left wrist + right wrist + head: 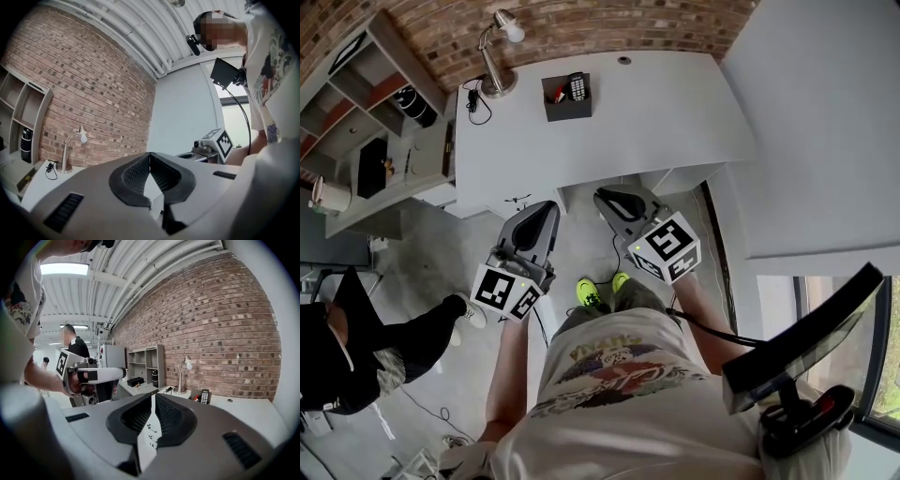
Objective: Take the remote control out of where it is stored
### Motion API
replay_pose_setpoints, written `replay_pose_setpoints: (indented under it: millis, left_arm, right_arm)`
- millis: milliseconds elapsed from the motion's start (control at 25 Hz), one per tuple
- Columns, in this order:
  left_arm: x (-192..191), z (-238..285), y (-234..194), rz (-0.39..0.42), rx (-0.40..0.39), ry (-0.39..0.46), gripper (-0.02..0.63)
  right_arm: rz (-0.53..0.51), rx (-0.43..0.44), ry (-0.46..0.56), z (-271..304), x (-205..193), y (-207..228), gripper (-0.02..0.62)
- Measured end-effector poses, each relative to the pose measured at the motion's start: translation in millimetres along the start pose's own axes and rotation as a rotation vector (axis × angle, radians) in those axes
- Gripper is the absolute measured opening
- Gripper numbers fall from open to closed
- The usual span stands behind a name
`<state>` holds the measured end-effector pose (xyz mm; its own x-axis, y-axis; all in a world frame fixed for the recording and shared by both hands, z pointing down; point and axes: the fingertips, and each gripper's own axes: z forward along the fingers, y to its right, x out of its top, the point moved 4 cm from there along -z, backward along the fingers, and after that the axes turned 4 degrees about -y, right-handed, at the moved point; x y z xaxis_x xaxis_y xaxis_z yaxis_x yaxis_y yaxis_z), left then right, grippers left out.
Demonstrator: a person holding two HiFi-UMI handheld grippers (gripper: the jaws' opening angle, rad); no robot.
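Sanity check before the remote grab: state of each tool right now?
Left tool: closed, nothing between its jaws.
Right tool: closed, nothing between its jaws.

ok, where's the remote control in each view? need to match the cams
Head view: remote control at top centre, standing in the dark holder on the white desk.
Left gripper view: not in it.
Right gripper view: right of centre, just right of the lamp.
Shared landmark: the desk lamp, in all three.
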<state>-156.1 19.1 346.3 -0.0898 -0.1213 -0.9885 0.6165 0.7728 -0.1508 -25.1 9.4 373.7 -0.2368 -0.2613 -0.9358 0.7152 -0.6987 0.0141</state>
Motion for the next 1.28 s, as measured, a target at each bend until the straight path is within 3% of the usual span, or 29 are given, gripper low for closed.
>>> replay_pose_setpoints:
  millis: [440,920,1280]
  left_arm:
    - [0,24,-26,-0.011,0.048,-0.003,0.003]
    - [4,105,-49,0.023,0.144,-0.037,0.003]
    - [9,155,-59,0.039,0.212,-0.014,0.003]
  right_arm:
    - [-0.011,-0.013,-0.002,14,5,49,0.009]
    - [-0.035,0.108,0.012,48,15,123,0.009]
    - [-0.05,0.189,0.019,64,18,164,0.009]
